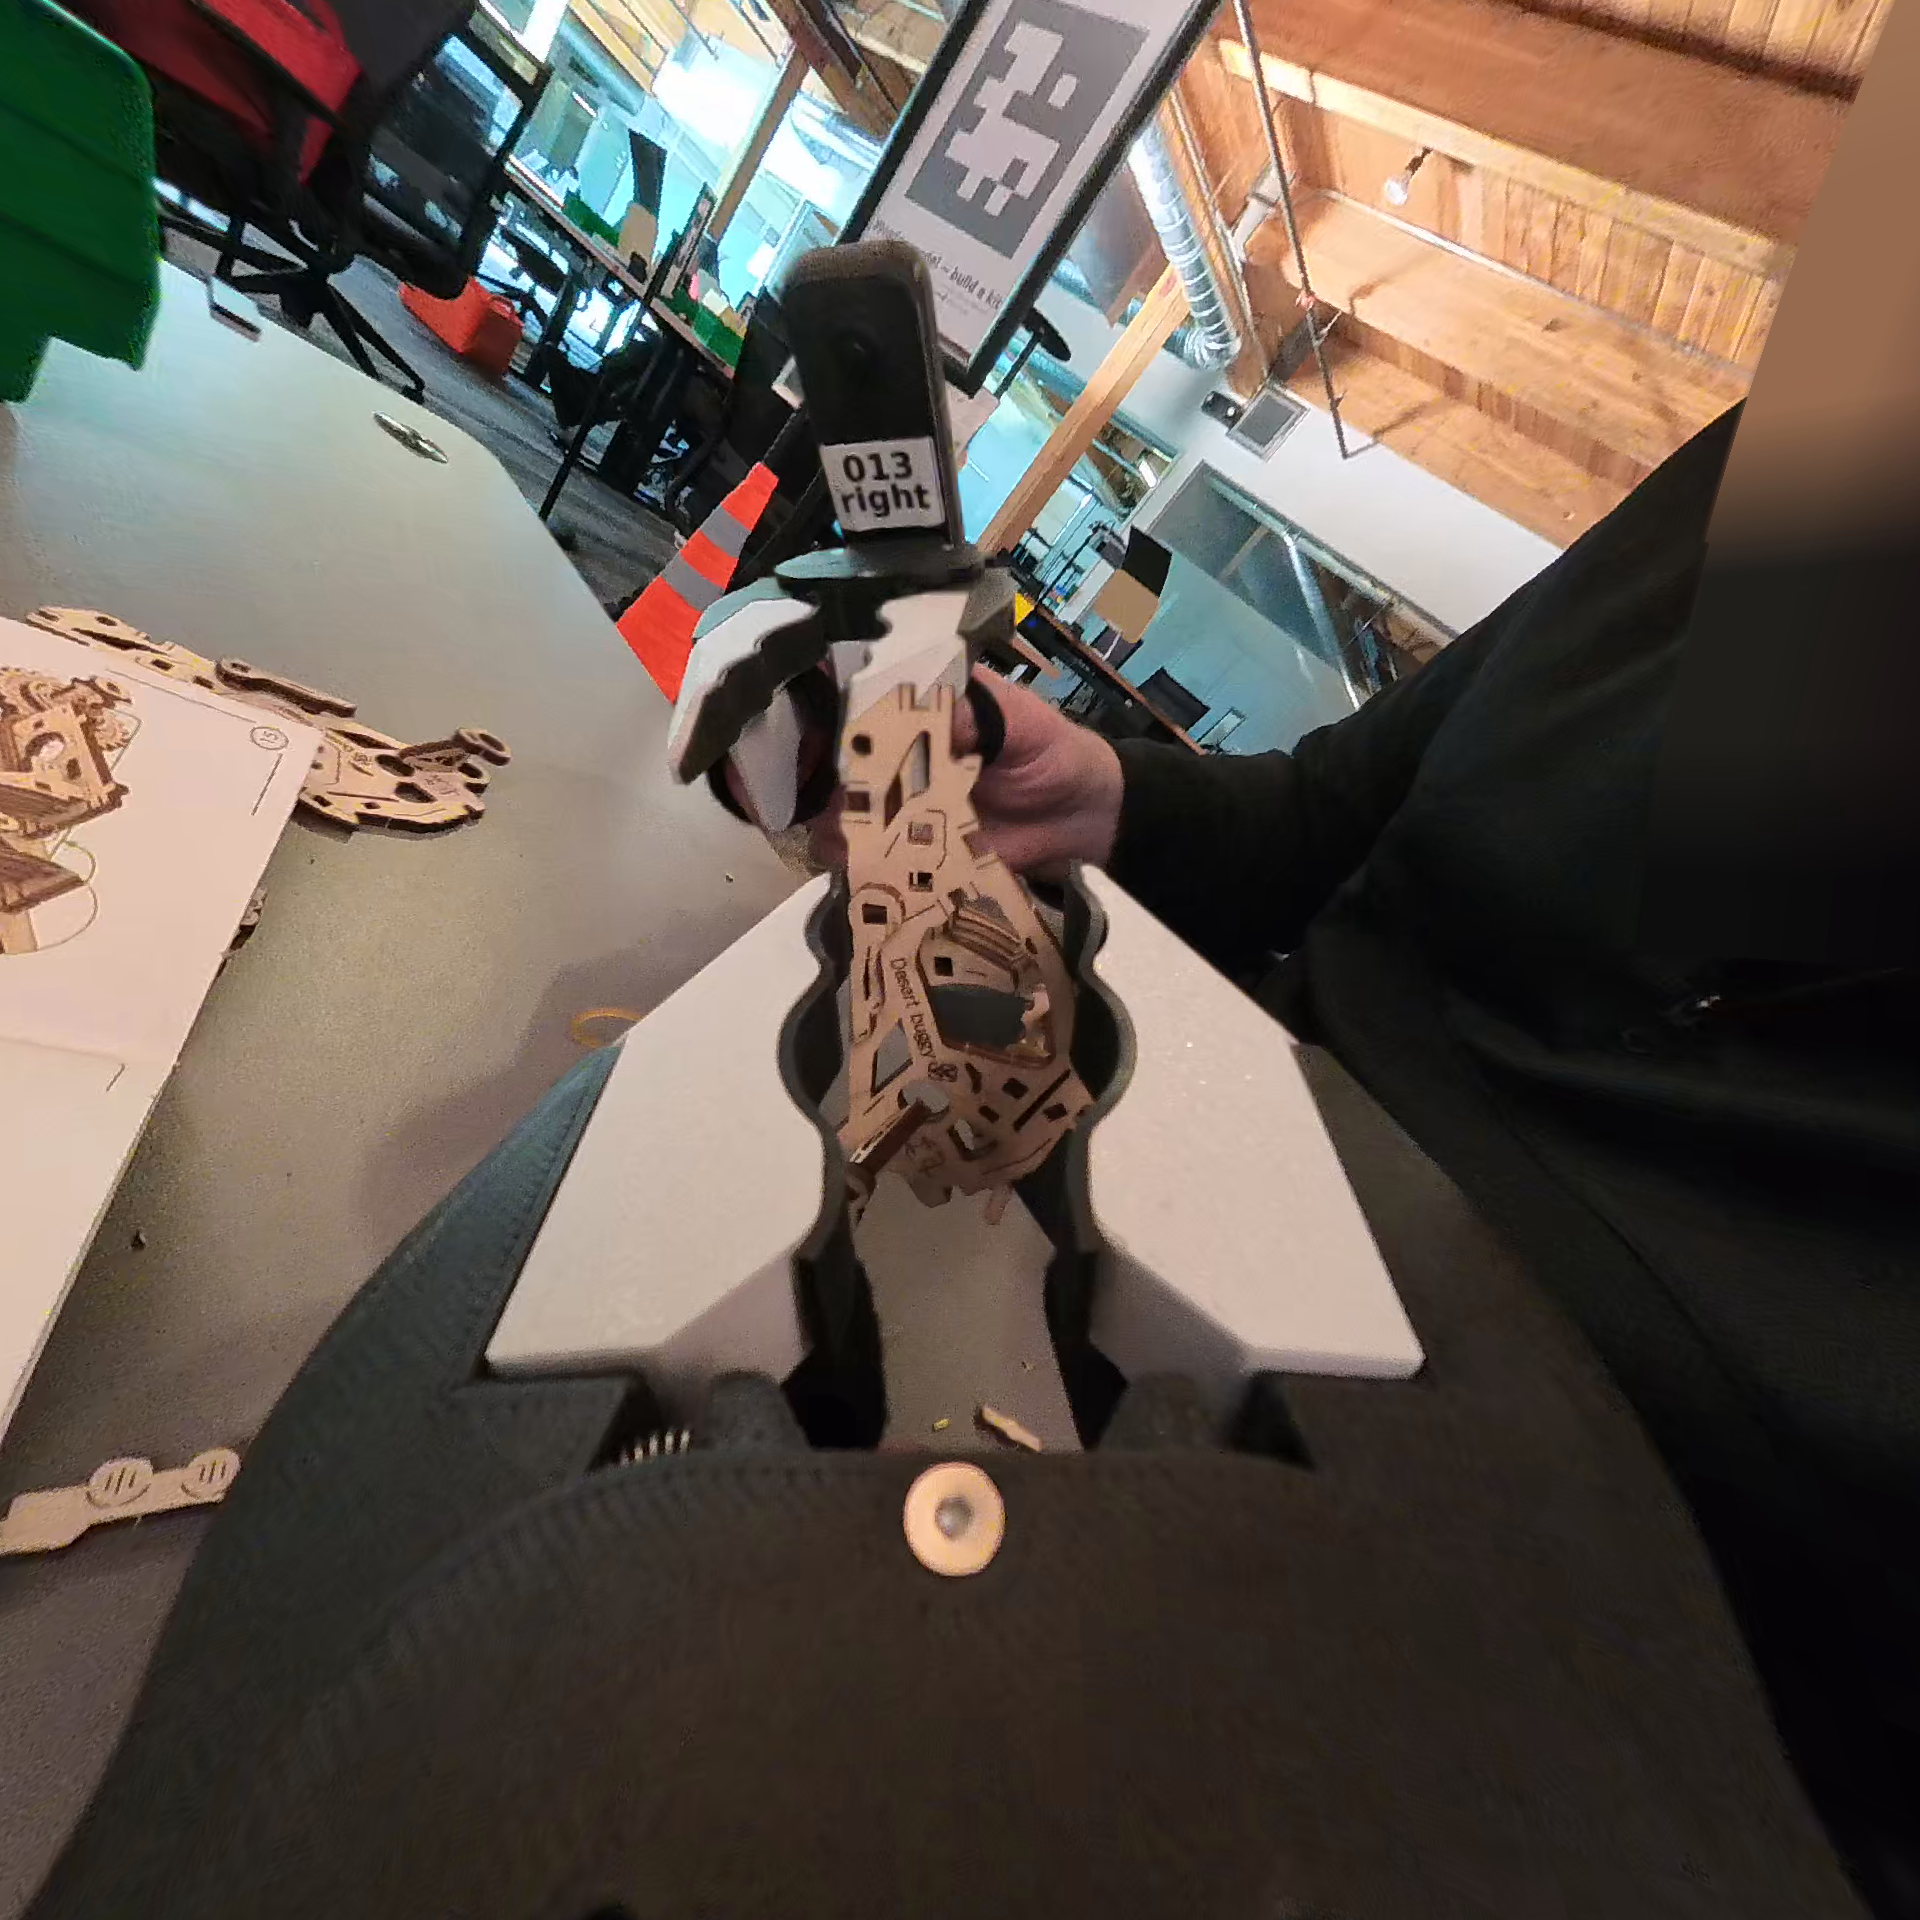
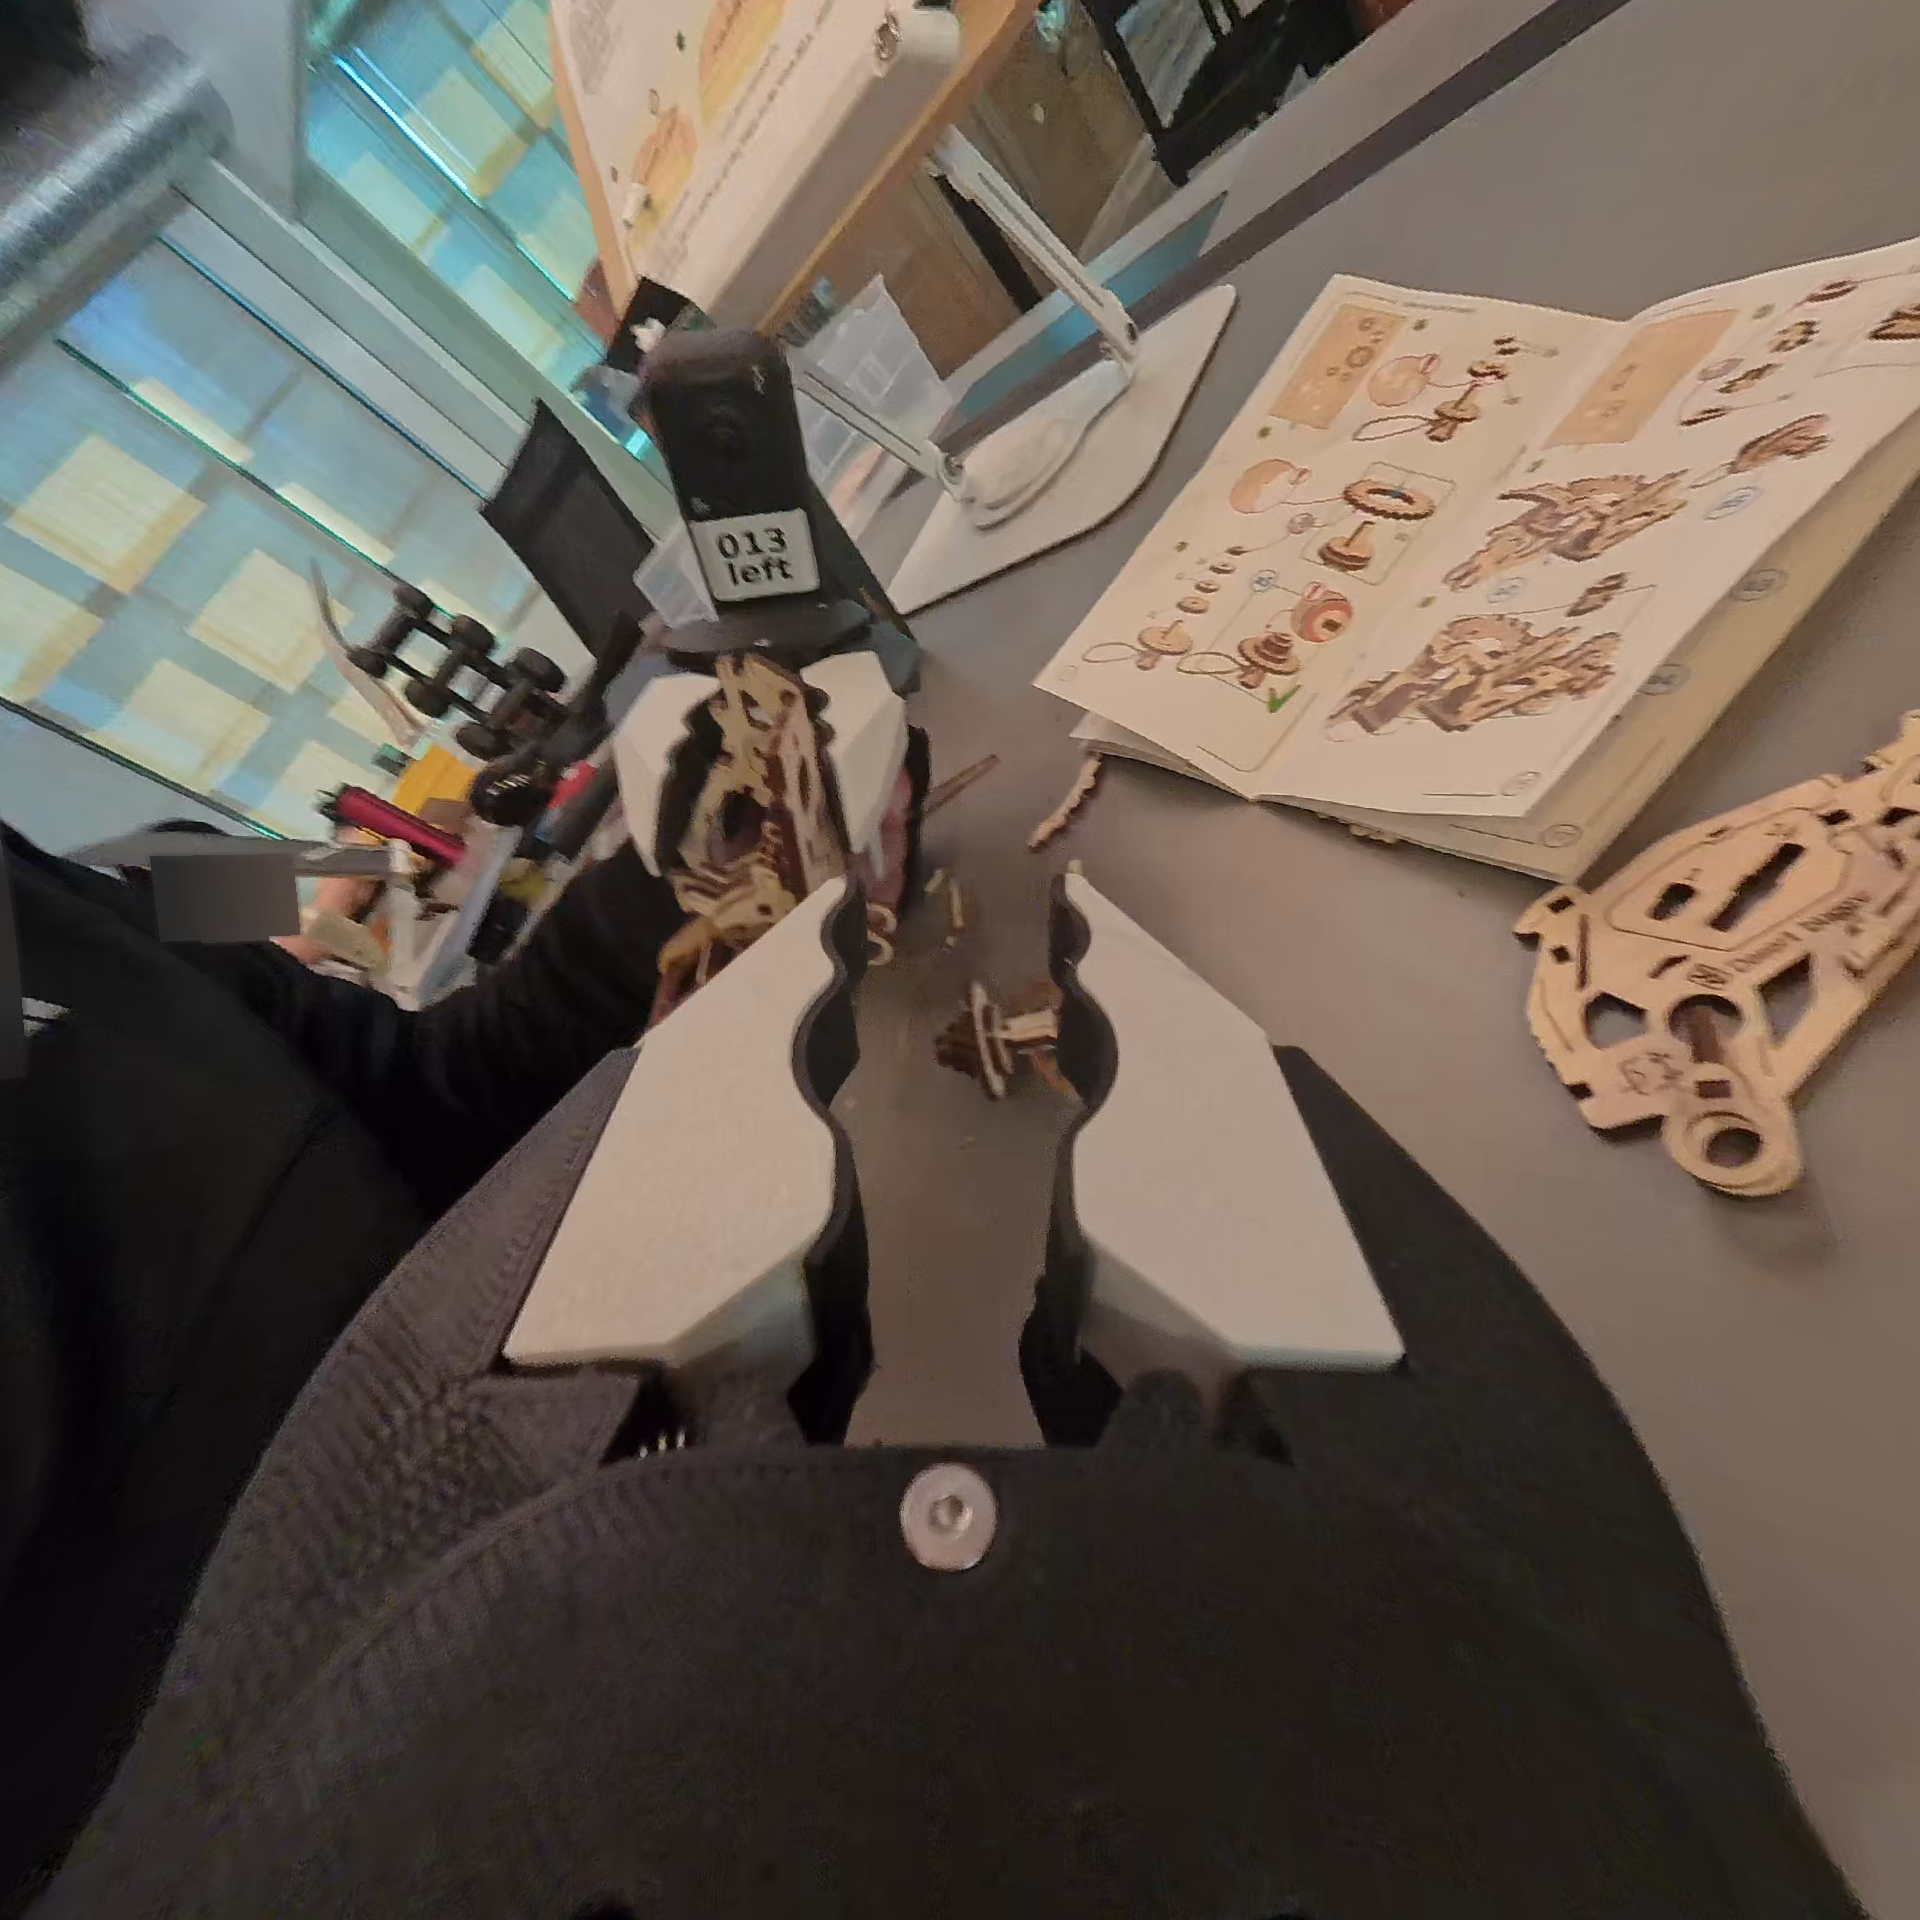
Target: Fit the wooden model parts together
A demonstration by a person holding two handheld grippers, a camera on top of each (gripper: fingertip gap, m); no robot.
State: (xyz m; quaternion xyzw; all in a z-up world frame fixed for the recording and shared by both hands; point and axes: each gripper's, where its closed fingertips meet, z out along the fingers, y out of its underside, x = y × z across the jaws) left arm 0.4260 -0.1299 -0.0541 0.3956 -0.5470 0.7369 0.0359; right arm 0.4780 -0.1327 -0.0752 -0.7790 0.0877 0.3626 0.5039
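Note:
My left gripper point(image 1: 951, 904) is shut on a pale wooden buggy model point(image 1: 956, 997), a partly built body with cut-out slots, and holds it above the grey table point(image 1: 416, 1039). The model's long side panel reaches up to the right gripper point(image 1: 790, 748), which faces me with its jaws apart. In the right wrist view my right gripper point(image 2: 951, 894) is open and empty. The left gripper point(image 2: 764, 831) with the model point(image 2: 758, 821) is just beyond its left fingertip. A small wooden gear-and-axle piece point(image 2: 987, 1039) lies on the table below the right fingers.
An open instruction booklet point(image 2: 1507, 561) lies on the table, with a flat wooden car-shaped panel point(image 2: 1714, 997) in front of it. A white stand base point(image 2: 1039, 468) sits behind. A wooden strip point(image 1: 114, 1496) and a green bin point(image 1: 62, 187) are at the left. A person's hand point(image 1: 1039, 779) holds the right gripper. My left gripper's tips are some 7 cm from the small wooden gear-and-axle piece point(image 2: 987, 1039).

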